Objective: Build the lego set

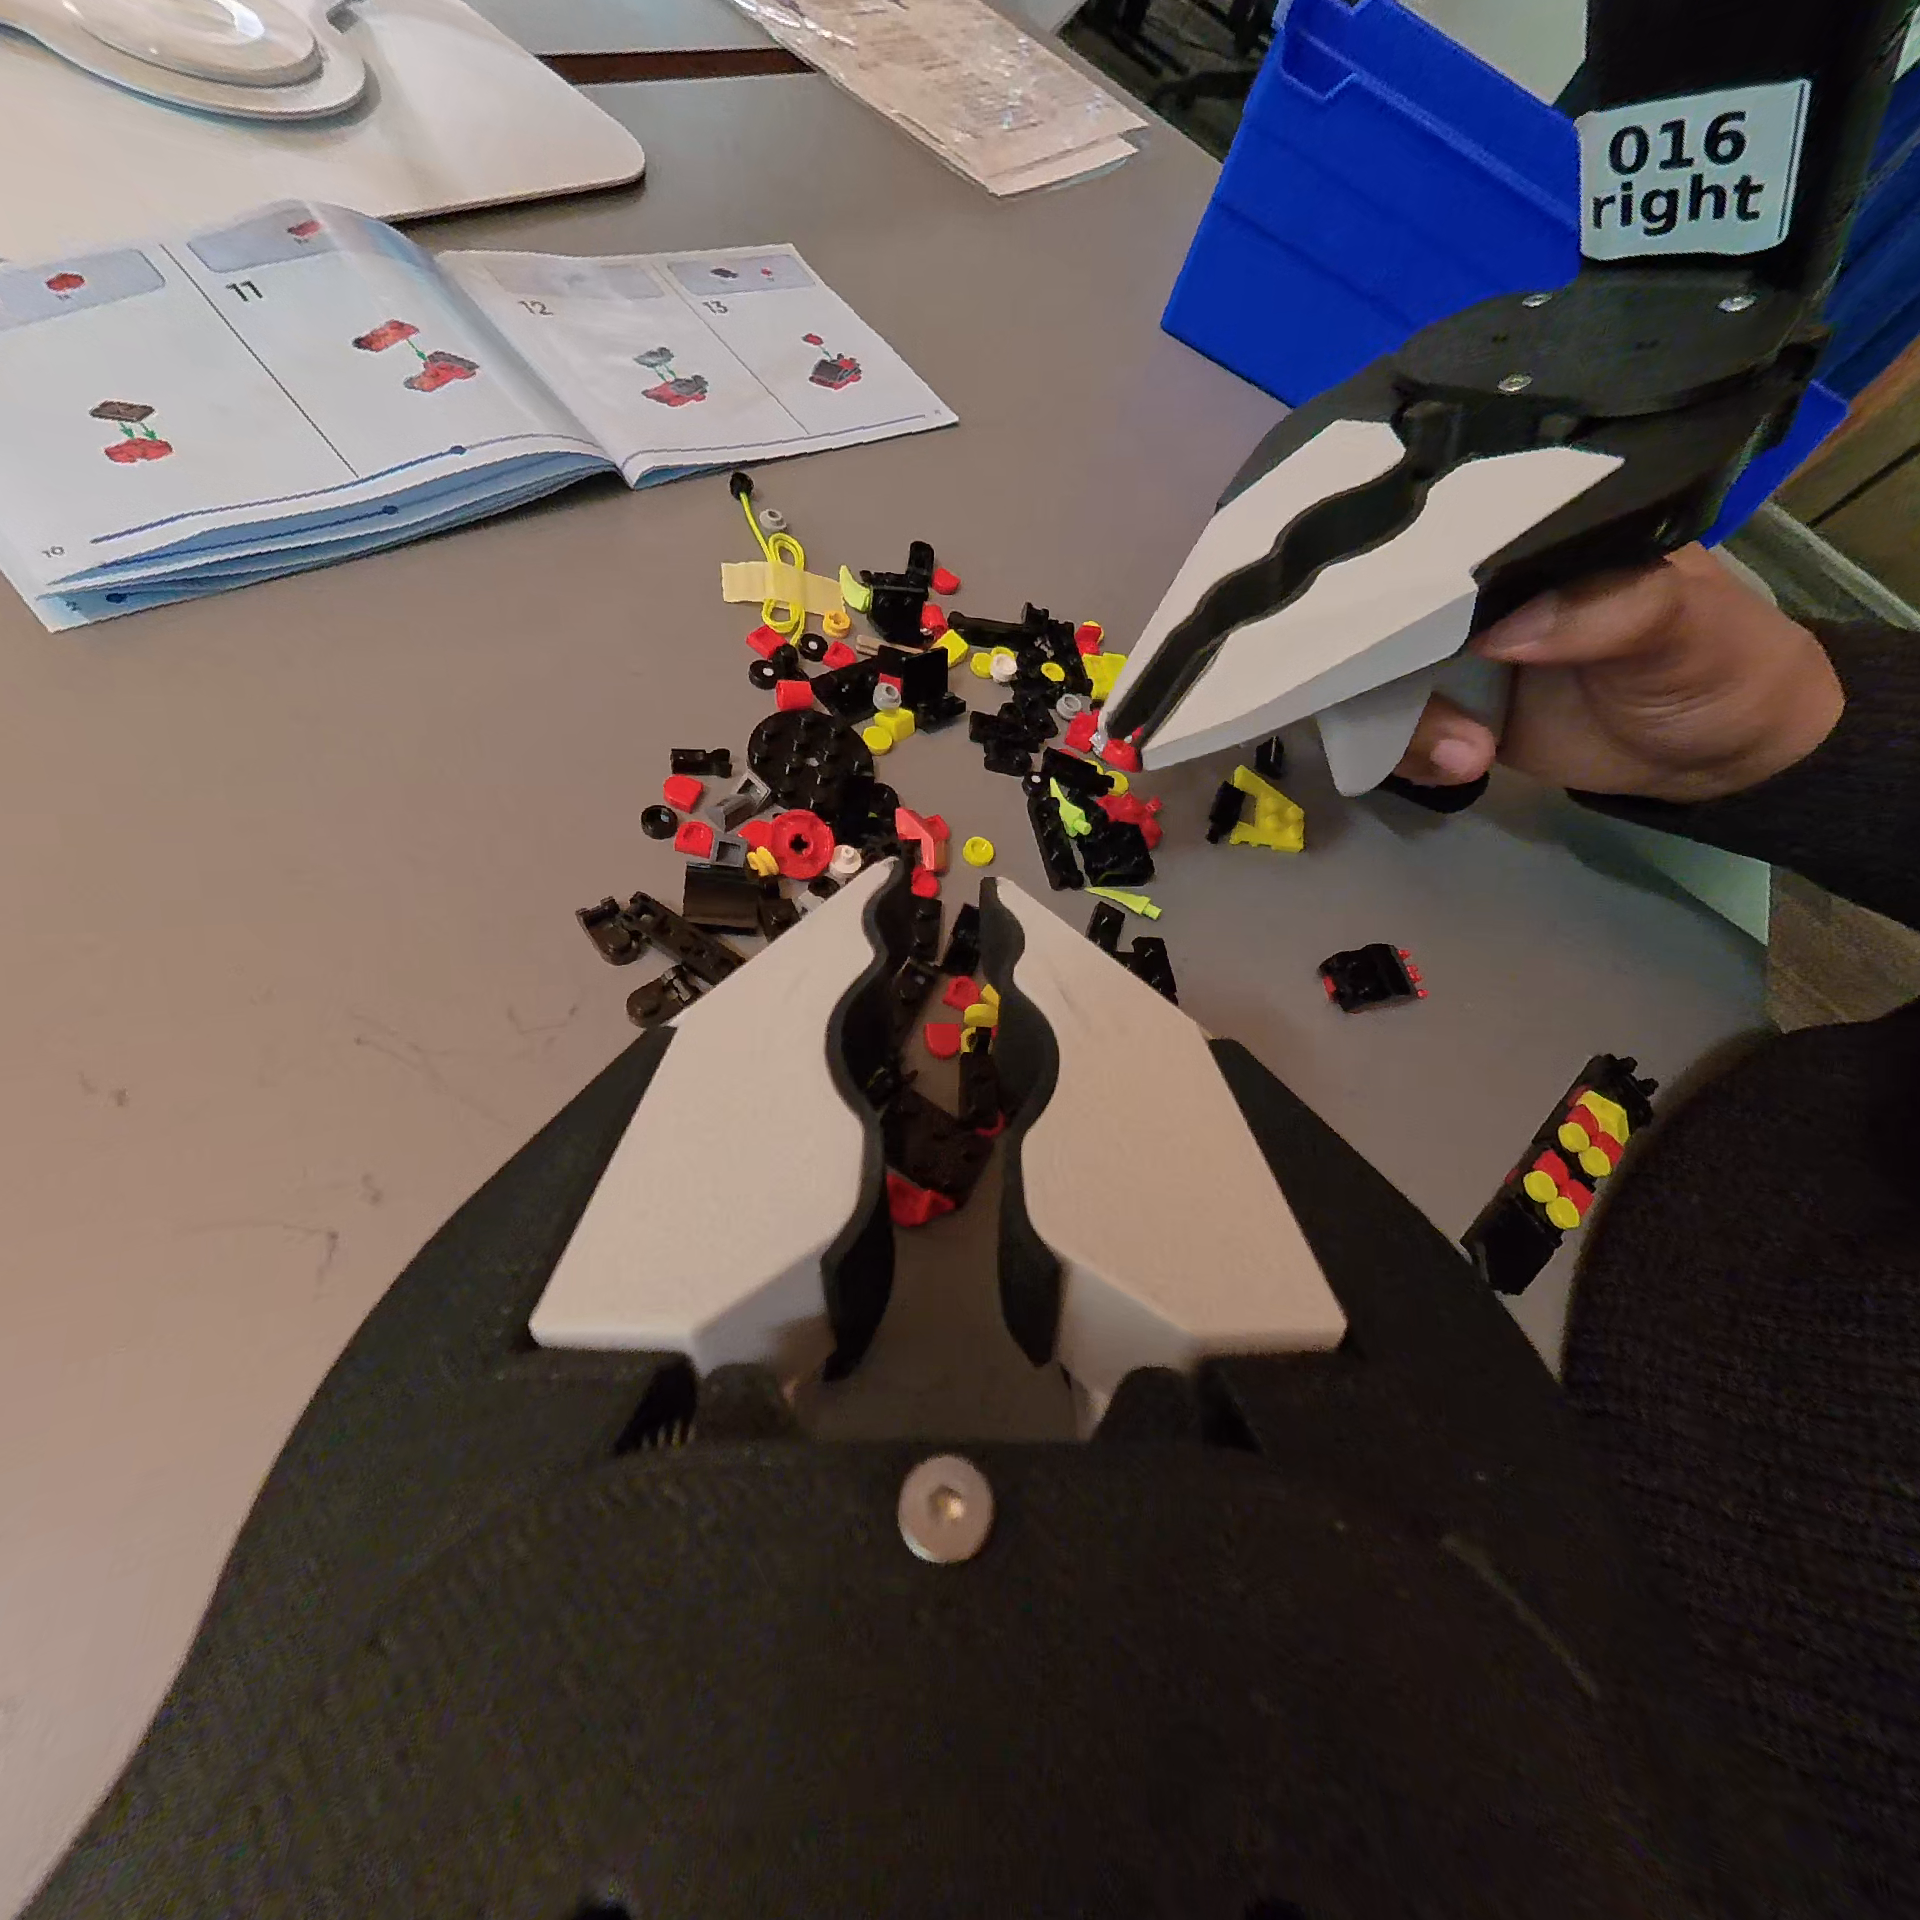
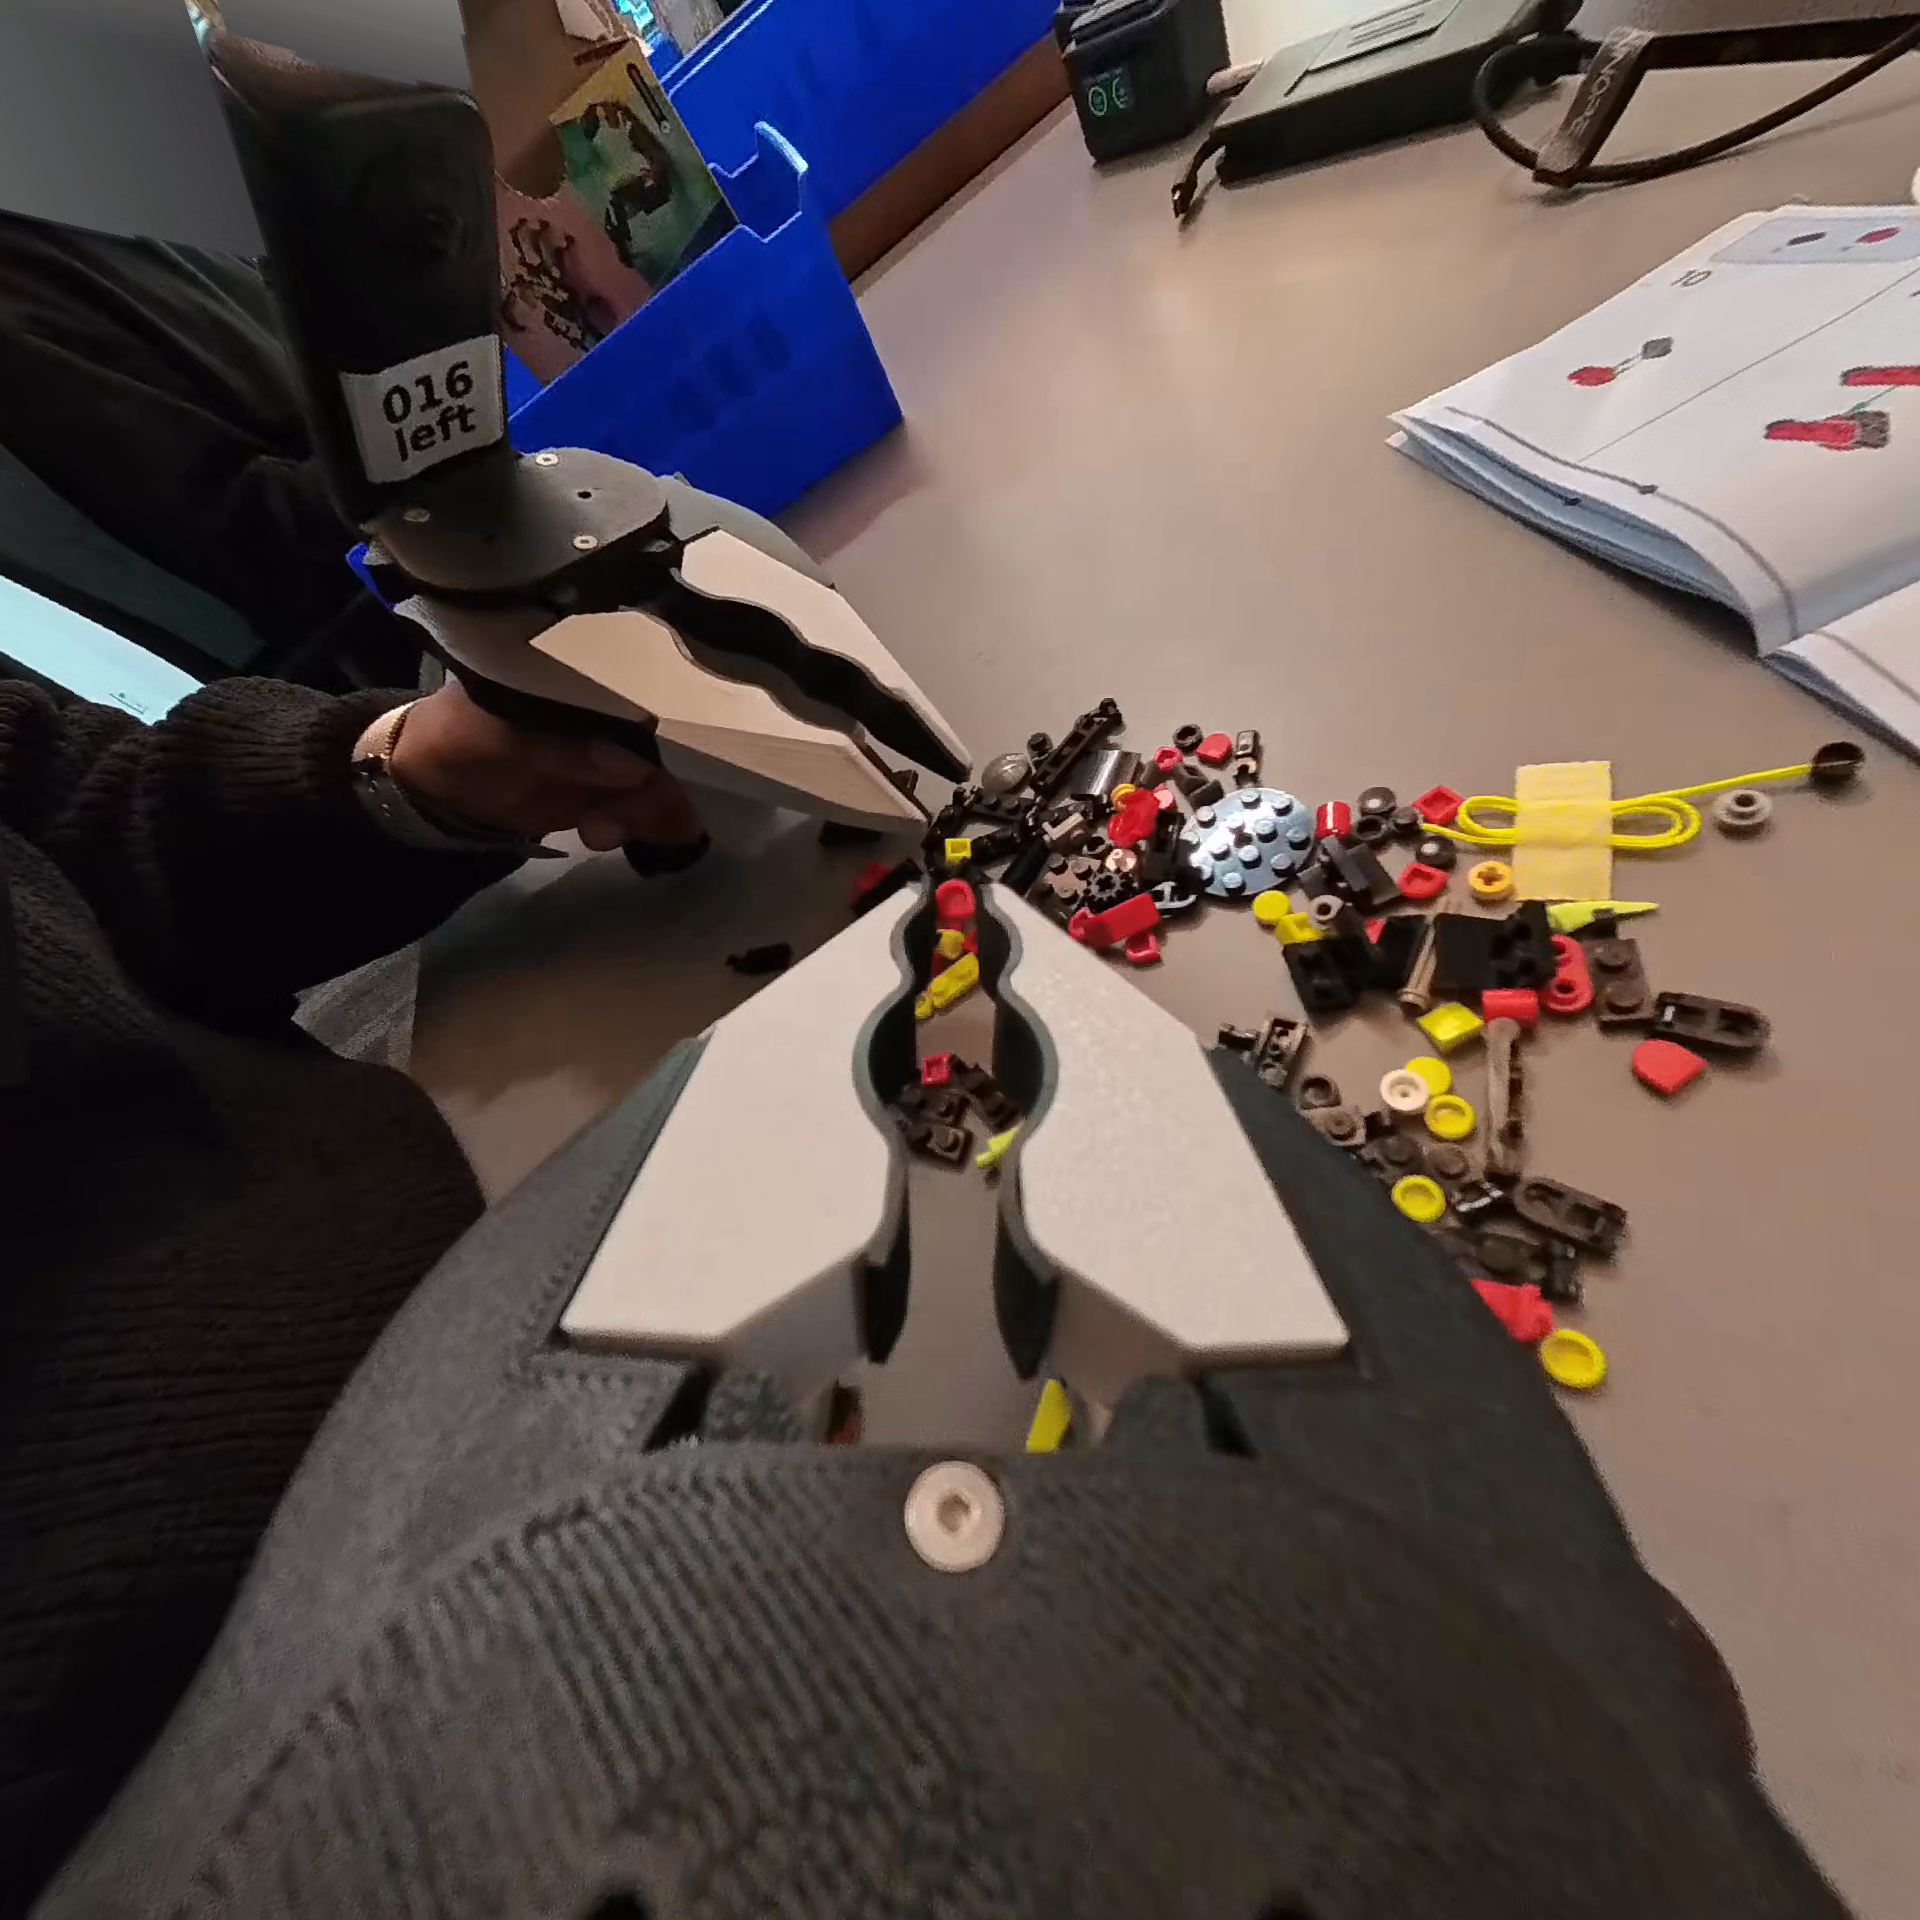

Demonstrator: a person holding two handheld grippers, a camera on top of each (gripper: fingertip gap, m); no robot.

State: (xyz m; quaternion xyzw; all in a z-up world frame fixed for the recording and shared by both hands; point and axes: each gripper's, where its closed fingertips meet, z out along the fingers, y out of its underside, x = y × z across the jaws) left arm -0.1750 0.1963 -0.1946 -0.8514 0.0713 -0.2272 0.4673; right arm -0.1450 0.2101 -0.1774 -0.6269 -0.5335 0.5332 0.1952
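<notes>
A pile of small black, red and yellow lego pieces (image 1: 914, 748) lies on the grey table (image 1: 312, 935); it also shows in the right wrist view (image 2: 1351, 935). My left gripper (image 1: 940, 883) hovers low over the near edge of the pile, jaws a little apart and empty. In the right wrist view it (image 2: 943, 798) points at black pieces. My right gripper (image 2: 956, 888) is shut on a small red piece (image 2: 954, 899). In the left wrist view it (image 1: 1117, 743) holds this red piece (image 1: 1120, 750) at the pile's right side. A round black plate (image 1: 810, 758) sits mid-pile.
An open instruction booklet (image 1: 416, 416) lies far left of the pile. A blue bin (image 1: 1371, 229) stands behind the right gripper. A small black-and-red build (image 1: 1366, 977) and a long black build with red and yellow studs (image 1: 1558, 1164) lie to the right. A yellow string with tape (image 1: 779, 582) lies beyond the pile. Spacing between my two grippers at the tips: around 5 cm. The round black plate (image 1: 810, 758) is about equally far from each gripper, around 7 cm. Seen from the right wrist view (image 2: 1229, 830) as well.
</notes>
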